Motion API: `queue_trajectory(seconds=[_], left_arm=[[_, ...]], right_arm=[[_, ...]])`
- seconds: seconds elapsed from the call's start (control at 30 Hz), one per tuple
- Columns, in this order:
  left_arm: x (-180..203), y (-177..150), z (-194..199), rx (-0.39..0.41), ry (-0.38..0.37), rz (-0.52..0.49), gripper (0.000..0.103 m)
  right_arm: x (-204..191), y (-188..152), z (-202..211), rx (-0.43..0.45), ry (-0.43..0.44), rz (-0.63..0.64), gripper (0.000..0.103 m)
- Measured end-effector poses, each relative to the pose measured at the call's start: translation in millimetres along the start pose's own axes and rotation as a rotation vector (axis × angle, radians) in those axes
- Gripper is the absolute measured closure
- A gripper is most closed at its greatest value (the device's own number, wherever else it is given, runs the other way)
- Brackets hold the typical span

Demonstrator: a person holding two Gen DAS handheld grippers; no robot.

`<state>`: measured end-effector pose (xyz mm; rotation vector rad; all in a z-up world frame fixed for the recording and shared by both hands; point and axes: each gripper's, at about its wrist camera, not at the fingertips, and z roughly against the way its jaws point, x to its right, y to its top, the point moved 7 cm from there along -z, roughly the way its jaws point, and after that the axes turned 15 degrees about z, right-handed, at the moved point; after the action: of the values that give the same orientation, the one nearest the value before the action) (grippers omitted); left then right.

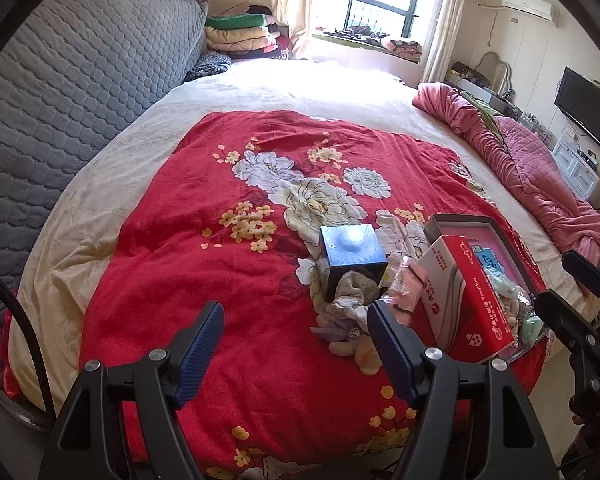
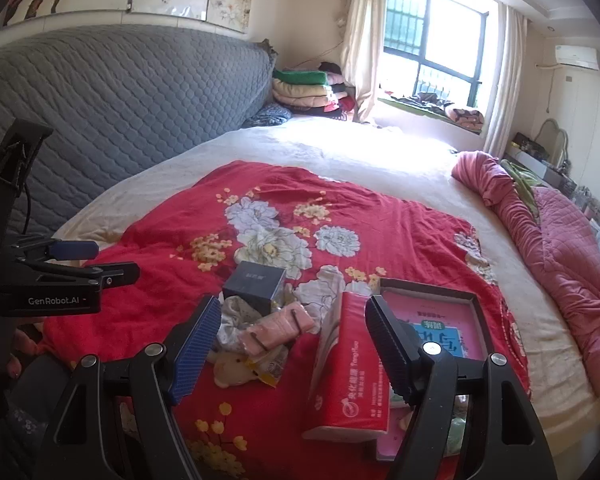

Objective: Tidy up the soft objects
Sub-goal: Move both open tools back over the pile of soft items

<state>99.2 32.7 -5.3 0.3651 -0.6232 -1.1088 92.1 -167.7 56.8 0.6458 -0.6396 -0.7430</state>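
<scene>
On the red flowered bedspread (image 1: 204, 264) lies a small pile: a dark blue box (image 1: 352, 258), a crumpled patterned cloth (image 1: 350, 300), a pink packet (image 2: 278, 326), a cream plush toy (image 2: 236, 370) and a red tissue pack (image 2: 348, 364) leaning on an open box with a pink lining (image 2: 432, 312). My left gripper (image 1: 296, 348) is open and empty, just in front of the cloth and plush. My right gripper (image 2: 292, 348) is open and empty, above the pile; the tissue pack lies between its fingers. The left gripper also shows in the right wrist view (image 2: 80, 260).
The bed has a grey quilted headboard (image 1: 80, 80) on the left. A rolled pink quilt (image 1: 532, 176) lies along the bed's right side. Folded blankets (image 1: 240, 32) are stacked by the window. A TV (image 1: 588, 112) and white cabinet stand at the right wall.
</scene>
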Motion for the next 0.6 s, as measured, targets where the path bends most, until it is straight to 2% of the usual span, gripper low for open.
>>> queue_trajectory(seconds=[0.2, 0.53, 0.6], left_arm=[[-12, -13, -27, -0.042, 0.006, 0.018, 0.030], [5, -21, -77, -0.123, -0.077, 0.006, 0.030], [10, -20, -91, -0.150, -0.110, 0.016, 0.030]], right_arm=[[-21, -10, -30, -0.055, 0.038, 0.014, 0.027], [-26, -41, -90, -0.182, 0.104, -0.053, 0.027], [-23, -42, -95, -0.183, 0.107, -0.060, 0.027]])
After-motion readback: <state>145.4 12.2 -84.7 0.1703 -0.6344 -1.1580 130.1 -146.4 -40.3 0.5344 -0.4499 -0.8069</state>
